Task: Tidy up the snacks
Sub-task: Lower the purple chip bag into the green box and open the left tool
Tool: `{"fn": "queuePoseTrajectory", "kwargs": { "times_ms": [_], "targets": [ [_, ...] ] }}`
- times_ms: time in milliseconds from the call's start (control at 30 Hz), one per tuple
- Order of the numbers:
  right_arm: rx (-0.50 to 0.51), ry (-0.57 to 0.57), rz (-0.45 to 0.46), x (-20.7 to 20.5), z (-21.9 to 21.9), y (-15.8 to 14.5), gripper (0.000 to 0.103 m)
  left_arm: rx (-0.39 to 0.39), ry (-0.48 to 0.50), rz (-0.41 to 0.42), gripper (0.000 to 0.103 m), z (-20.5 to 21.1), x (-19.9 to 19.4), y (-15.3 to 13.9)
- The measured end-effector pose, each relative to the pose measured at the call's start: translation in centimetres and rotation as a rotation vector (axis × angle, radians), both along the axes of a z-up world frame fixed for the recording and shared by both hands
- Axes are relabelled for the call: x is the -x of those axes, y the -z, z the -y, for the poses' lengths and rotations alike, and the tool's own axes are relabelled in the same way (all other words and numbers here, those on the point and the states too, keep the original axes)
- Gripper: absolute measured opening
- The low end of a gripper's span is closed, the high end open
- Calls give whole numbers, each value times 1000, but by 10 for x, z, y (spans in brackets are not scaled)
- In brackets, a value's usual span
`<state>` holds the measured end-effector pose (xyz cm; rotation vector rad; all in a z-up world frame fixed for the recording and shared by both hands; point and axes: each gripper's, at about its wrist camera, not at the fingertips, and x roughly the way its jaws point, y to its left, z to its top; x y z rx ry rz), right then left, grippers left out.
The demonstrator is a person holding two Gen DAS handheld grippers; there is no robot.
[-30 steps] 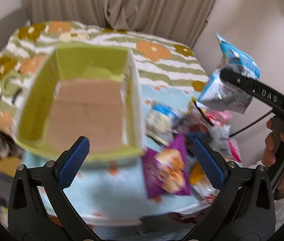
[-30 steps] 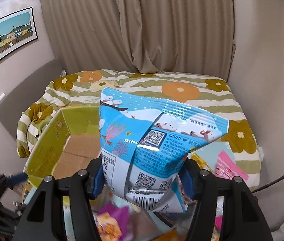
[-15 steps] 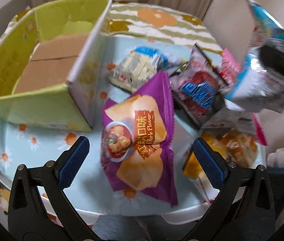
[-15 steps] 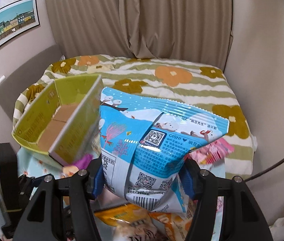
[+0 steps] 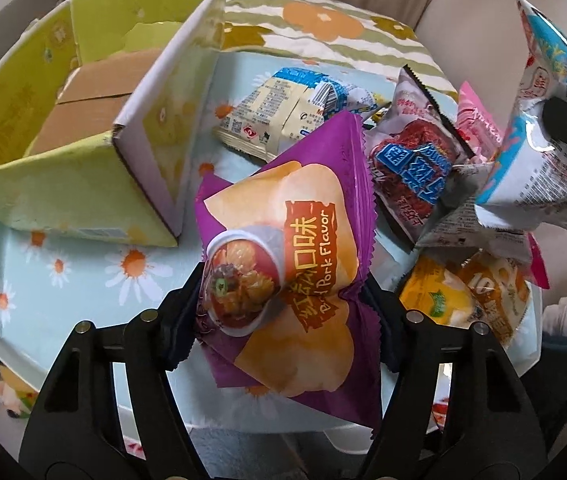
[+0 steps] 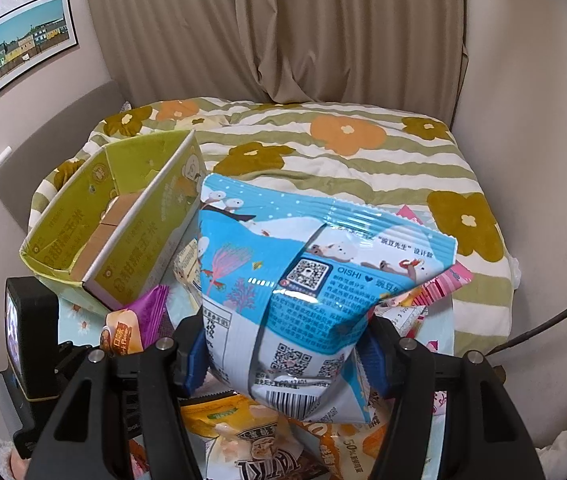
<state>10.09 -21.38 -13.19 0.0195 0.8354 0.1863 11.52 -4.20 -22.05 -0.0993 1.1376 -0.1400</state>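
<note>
My left gripper [image 5: 281, 296] is shut on a purple chip bag [image 5: 283, 264], squeezing its lower half just above the table. My right gripper [image 6: 283, 340] is shut on a blue and white snack bag [image 6: 303, 280] and holds it up above the pile; the bag also shows at the right of the left wrist view [image 5: 543, 120]. An open green cardboard box [image 5: 83, 120] stands empty at the left of the table, also seen in the right wrist view [image 6: 123, 232]. The purple bag shows there too [image 6: 139, 320].
Several more snack bags lie on the daisy-print tablecloth [image 5: 63, 280]: a cream and blue pack [image 5: 283, 112], a dark red bag [image 5: 415, 164], a pink one [image 5: 475, 124], an orange one [image 5: 463, 292]. A flowered bed [image 6: 343, 152] lies behind the table, with curtains beyond.
My left gripper went down to the purple bag and closed on it. My right gripper kept hold of the blue bag and moved a little to the right of the box.
</note>
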Motion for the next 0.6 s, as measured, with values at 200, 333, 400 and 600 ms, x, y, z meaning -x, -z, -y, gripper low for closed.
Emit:
{"fn": "queuePoseTrajectory", "kwargs": {
  "times_ms": [200, 333, 400, 600],
  "targets": [
    [-7, -9, 18, 2, 0, -15, 58, 23, 22, 25, 67, 1, 14, -38],
    [-8, -14, 36, 0, -2, -32, 58, 45, 39, 68, 67, -1, 20, -75],
    [-9, -19, 50, -4, -5, -42, 58, 57, 39, 102, 67, -5, 20, -96],
    [-17, -35, 88, -19, -23, -64, 58, 70, 9, 210, 67, -38, 0, -147]
  ]
}}
